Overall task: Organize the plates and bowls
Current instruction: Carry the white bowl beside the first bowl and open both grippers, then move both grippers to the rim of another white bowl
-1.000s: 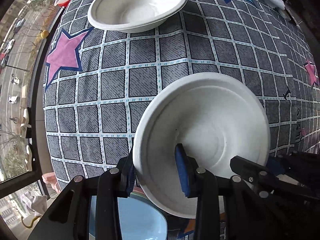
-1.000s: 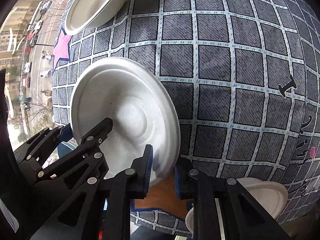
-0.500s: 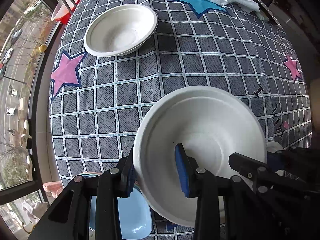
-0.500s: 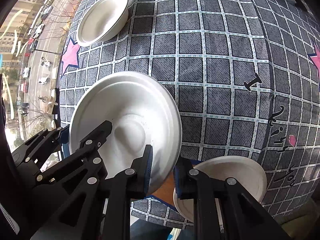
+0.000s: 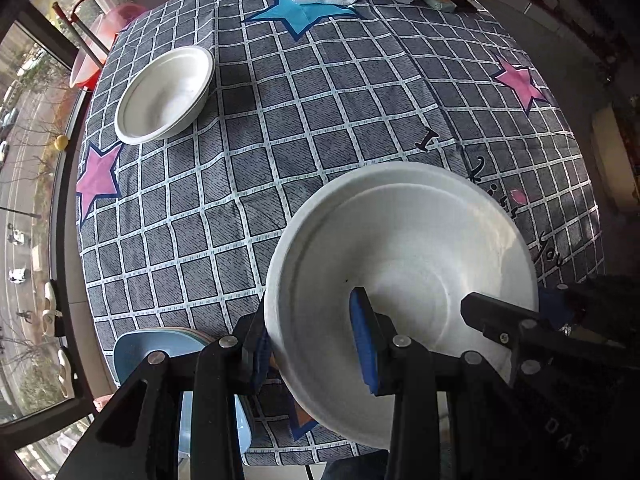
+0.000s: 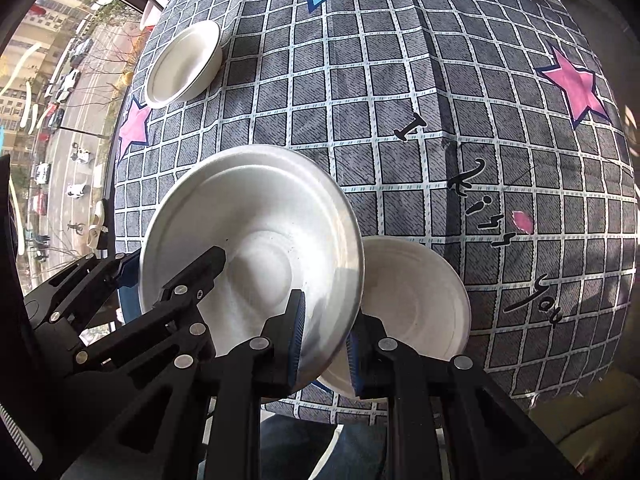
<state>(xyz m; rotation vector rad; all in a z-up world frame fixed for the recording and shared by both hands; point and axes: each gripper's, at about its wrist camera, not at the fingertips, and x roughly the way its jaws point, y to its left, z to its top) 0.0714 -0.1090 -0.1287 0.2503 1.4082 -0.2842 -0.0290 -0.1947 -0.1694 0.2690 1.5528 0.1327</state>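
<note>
I hold one white paper bowl (image 5: pixel 404 280), shallow and ridged below the rim, above the near edge of the checked tablecloth (image 5: pixel 320 120). My left gripper (image 5: pixel 316 344) pinches its left rim; my right gripper (image 6: pixel 324 336) clamps the opposite rim. A second bowl (image 6: pixel 416 300) lies beneath on the cloth.
</note>
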